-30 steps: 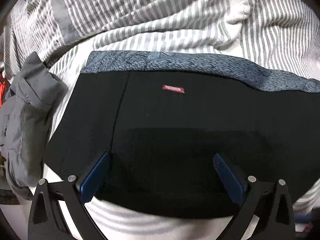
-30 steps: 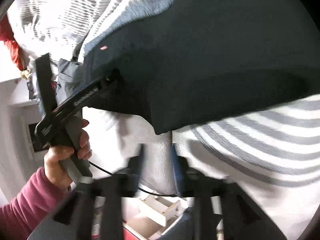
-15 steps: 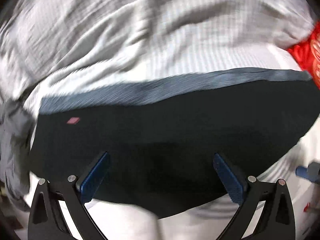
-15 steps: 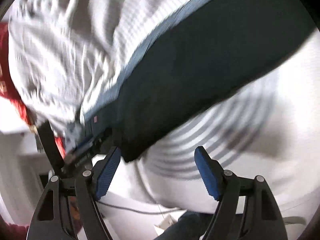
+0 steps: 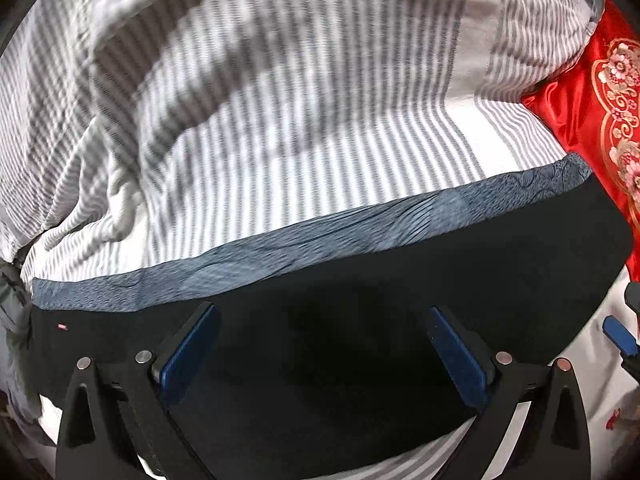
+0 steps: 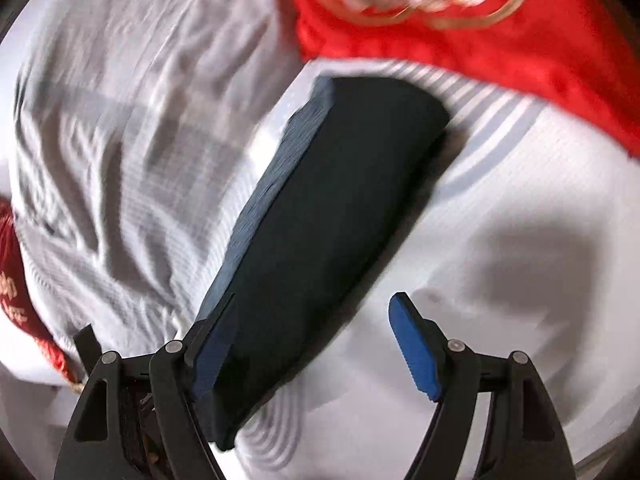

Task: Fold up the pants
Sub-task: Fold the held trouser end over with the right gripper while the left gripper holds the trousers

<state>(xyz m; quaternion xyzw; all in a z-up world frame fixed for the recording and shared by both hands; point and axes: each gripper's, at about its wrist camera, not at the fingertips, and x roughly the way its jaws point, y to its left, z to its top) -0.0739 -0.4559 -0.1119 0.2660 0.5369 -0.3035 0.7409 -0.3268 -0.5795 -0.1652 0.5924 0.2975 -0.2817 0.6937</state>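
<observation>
The black pants (image 5: 360, 300) lie folded into a long flat band on the striped bed sheet (image 5: 300, 140), with a blue-grey patterned layer (image 5: 320, 240) showing along the far edge and a small red label (image 5: 61, 326) at the left. My left gripper (image 5: 322, 344) is open and empty, hovering over the near middle of the pants. In the right wrist view the pants (image 6: 328, 220) run away from me as a narrow band. My right gripper (image 6: 310, 344) is open and empty over their near end; its left finger overlaps the fabric edge.
A red embroidered satin pillow or quilt (image 5: 600, 120) lies at the right end of the pants and shows at the top of the right wrist view (image 6: 480, 40). A grey garment (image 5: 12, 300) lies at the left edge. Rumpled striped bedding fills the far side.
Both grippers have swung right along the pants toward the red quilt. The right gripper, nearly closed a second ago, is now wide open. The pants lie still.
</observation>
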